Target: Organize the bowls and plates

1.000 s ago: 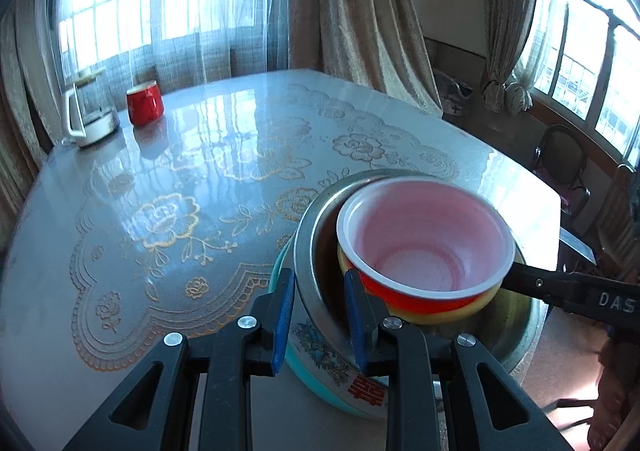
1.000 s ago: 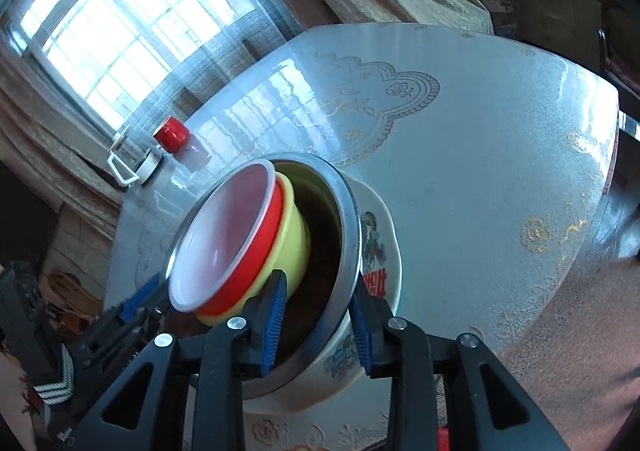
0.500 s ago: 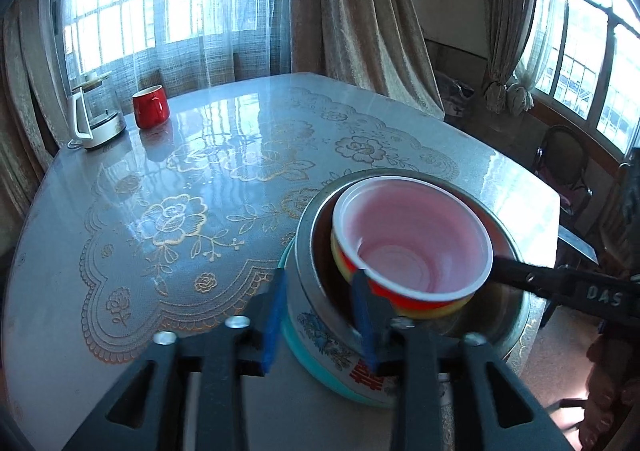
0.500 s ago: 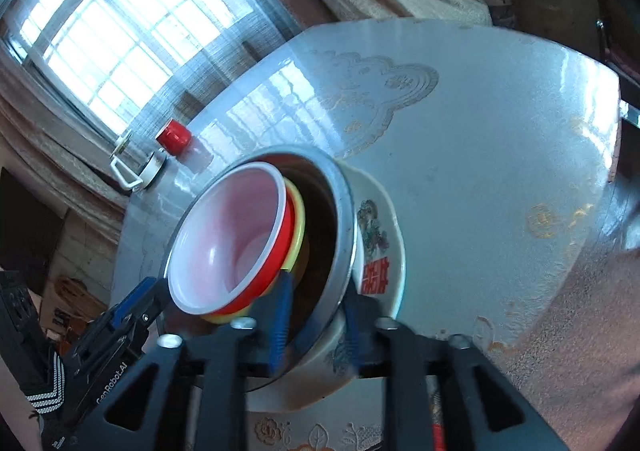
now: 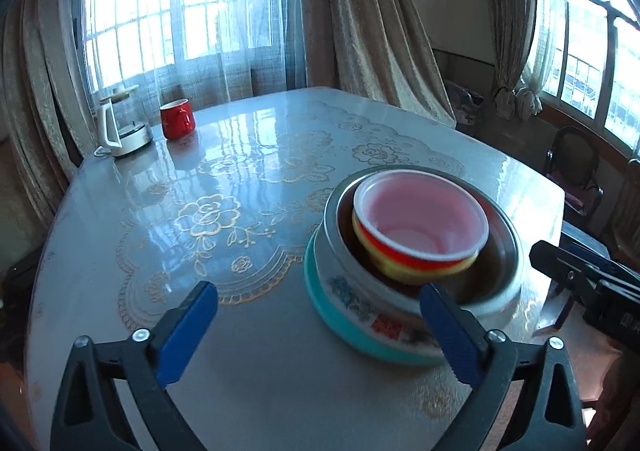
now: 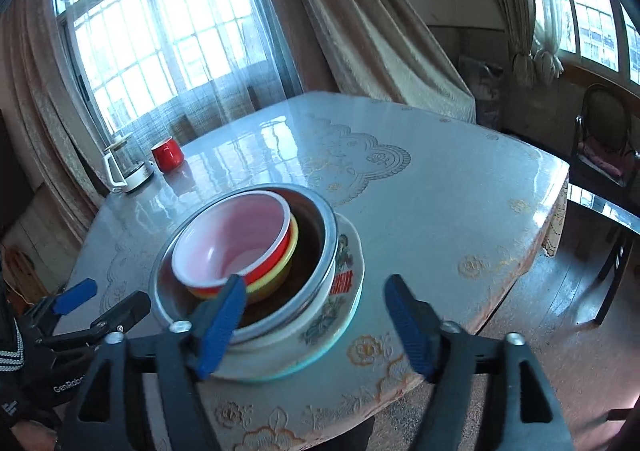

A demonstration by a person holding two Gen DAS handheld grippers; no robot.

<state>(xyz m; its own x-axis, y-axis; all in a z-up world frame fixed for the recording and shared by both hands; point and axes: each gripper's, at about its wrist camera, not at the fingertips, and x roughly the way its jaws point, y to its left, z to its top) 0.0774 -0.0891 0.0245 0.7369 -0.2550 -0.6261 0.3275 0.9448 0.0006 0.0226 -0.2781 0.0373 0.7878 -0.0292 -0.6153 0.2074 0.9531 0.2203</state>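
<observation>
The left gripper (image 5: 320, 327) stands wide, its jaws having just been opening, and nothing is between its blue pads (image 5: 188, 331); the right pad sits just in front of the near rim of the stack, the left one over bare table. The right gripper (image 6: 316, 325) is also spread, its jaws likewise having just been opening, with no pad pressing on anything; its left pad overlaps the near edge of the steel bowl in the picture, while the right pad hangs over the table edge.

Between the two grippers the stack rests on the table (image 5: 248, 155): a floral plate with a teal rim (image 5: 344, 315) at the bottom, a steel bowl (image 5: 504, 255) on it, and nested inside that a yellow bowl (image 5: 404, 269), a red bowl (image 5: 412, 253) and a white-lined bowl (image 5: 420, 211) on top, tilted to one side.

Farther off, near the window end of the table, a red mug (image 5: 177, 124) stands just beside a glass kettle on a white base (image 5: 120, 127). A dark sleeve (image 6: 16, 371) shows at the left edge of the right wrist view
</observation>
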